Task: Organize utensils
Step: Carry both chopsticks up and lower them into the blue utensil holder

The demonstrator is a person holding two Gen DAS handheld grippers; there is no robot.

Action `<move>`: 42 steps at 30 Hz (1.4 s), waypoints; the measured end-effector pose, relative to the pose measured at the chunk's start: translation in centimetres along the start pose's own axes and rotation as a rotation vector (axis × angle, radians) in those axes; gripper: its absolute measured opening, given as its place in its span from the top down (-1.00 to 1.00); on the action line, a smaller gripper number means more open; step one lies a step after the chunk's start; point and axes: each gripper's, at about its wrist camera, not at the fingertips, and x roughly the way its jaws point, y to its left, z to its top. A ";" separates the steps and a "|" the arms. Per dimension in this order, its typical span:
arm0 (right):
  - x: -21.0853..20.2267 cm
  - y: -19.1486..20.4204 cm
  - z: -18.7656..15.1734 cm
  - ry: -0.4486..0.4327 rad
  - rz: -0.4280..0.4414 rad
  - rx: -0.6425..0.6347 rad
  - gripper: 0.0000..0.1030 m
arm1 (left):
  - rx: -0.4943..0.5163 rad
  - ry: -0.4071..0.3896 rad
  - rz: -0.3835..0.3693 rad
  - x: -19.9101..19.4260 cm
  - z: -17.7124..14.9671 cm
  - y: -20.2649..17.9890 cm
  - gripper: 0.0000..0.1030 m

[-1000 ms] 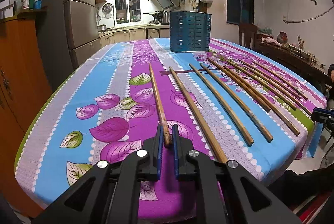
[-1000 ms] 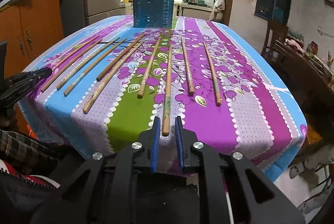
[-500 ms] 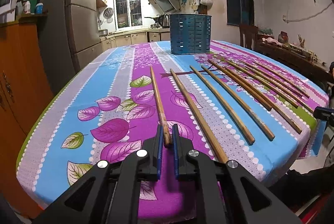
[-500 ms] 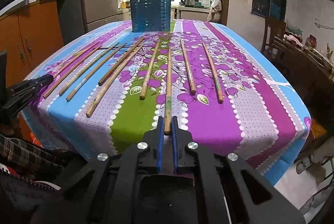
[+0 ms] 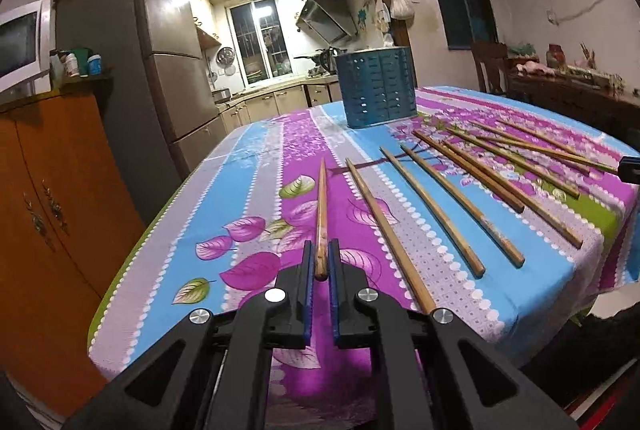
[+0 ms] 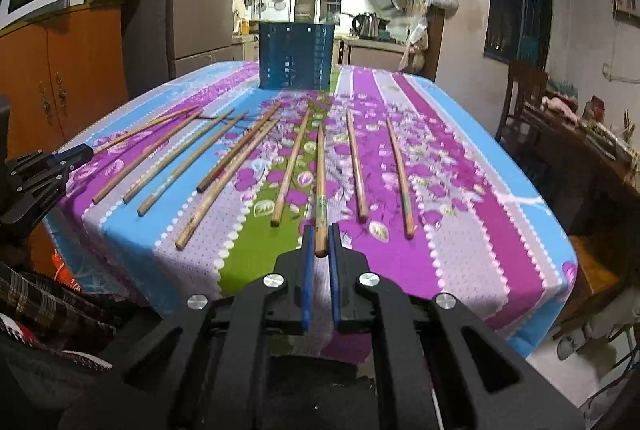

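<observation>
The left gripper (image 5: 321, 262) has lifted its chopstick (image 5: 321, 205) off the floral tablecloth (image 5: 256, 189); the right gripper (image 6: 320, 246) has closed on another (image 6: 320, 185). More lie fanned before the blue holder (image 6: 296, 55). Kitchen behind.

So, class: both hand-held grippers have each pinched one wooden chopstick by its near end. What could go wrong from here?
1. The left hand-held gripper grips its brown wooden chopstick only at the butt; it may pivot or slip.
2. The right hand-held gripper risks the same with its green-marked wooden chopstick.
3. Either long tip may strike the blue slotted holder's wall.
</observation>
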 end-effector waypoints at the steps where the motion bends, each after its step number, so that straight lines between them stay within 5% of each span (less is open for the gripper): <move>1: -0.2 0.0 0.3 -0.011 -0.001 -0.004 0.89 | -0.010 -0.002 -0.003 -0.1 0.2 0.2 0.85; 21: -3.3 -0.8 8.7 -0.254 0.001 -0.140 0.89 | -0.202 -0.086 -0.140 -2.4 9.7 7.6 0.85; 42: 0.2 -4.3 22.3 -0.331 0.160 -0.147 0.89 | -0.192 -0.194 -0.282 1.5 24.4 9.4 0.85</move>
